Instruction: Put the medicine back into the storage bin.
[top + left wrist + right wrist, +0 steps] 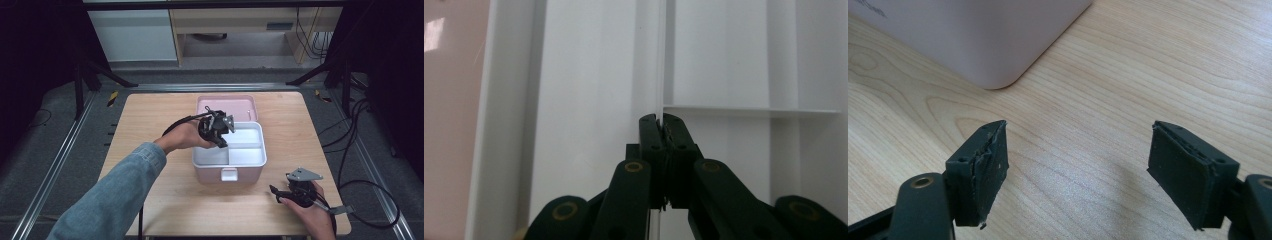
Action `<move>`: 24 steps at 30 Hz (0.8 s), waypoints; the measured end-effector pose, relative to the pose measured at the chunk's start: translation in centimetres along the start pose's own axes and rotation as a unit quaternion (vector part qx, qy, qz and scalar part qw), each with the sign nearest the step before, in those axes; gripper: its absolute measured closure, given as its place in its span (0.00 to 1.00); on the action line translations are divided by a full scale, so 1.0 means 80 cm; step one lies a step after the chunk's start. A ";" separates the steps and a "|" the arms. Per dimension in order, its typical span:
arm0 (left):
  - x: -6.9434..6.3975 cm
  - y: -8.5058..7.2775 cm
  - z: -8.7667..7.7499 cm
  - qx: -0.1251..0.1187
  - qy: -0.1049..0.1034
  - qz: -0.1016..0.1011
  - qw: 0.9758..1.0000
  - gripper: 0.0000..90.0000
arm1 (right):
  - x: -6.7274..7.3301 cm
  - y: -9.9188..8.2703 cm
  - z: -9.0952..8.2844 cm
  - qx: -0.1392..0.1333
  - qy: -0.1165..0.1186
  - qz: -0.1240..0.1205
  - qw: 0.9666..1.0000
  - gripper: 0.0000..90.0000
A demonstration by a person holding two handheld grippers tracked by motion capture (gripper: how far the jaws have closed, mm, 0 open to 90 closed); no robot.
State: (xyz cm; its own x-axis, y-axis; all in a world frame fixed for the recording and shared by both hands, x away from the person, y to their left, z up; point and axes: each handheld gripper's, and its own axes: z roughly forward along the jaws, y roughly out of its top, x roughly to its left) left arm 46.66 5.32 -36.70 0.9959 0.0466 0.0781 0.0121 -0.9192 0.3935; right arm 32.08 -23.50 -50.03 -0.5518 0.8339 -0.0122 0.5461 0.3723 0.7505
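Starting nearest, we see the right claw point(274, 191) resting on the wooden tabletop point(165, 200), jaws spread wide apart. Beyond it sits one pink box point(229, 172) holding a white three-compartment tray point(250, 155), where the left claw point(226, 145) is clamped on the tray's thin divider point(660, 60). Farthest lies one pink lid point(227, 106).

Item one: pink box point(228, 172), rounded corners, standing open near the middle of the table point(150, 125), white latch tab on its front wall. I see its pink lid point(226, 106) lying back flat toward the far edge. Item two: white insert tray point(245, 150), seated in the box, split by thin upright dividers point(660, 60) into compartments; I see nothing in them.
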 end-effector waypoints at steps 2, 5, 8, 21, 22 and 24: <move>0.000 0.000 0.001 -0.001 0.003 -0.001 1.000 0.96 | 0.000 0.000 0.000 0.000 0.000 0.000 1.000 0.26; -0.001 0.000 0.002 0.001 0.007 -0.003 1.000 0.92 | 0.000 0.000 0.000 0.001 0.000 -0.001 1.000 0.26; -0.002 -0.001 0.004 0.002 0.013 -0.011 1.000 0.80 | 0.002 0.001 0.001 0.000 0.002 0.000 1.000 0.25; -0.002 -0.012 -0.016 -0.027 0.050 -0.059 0.997 0.38 | -0.002 0.026 -0.013 -0.009 -0.019 0.014 1.000 0.34; -0.001 -0.015 -0.019 -0.029 0.056 -0.070 0.996 0.36 | -0.003 0.028 -0.015 -0.009 -0.021 0.016 1.000 0.36; 0.002 -0.018 -0.024 -0.032 0.068 -0.088 0.993 0.29 | -0.007 0.037 -0.017 -0.007 -0.024 0.018 1.000 0.42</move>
State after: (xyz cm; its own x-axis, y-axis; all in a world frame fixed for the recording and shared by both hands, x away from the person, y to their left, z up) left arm 46.60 7.41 -35.51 0.9577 0.2601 0.1235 0.1745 -0.8654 0.4698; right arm 33.15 -23.43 -46.93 -0.5002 0.8658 -0.0162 0.5569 0.3359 0.7596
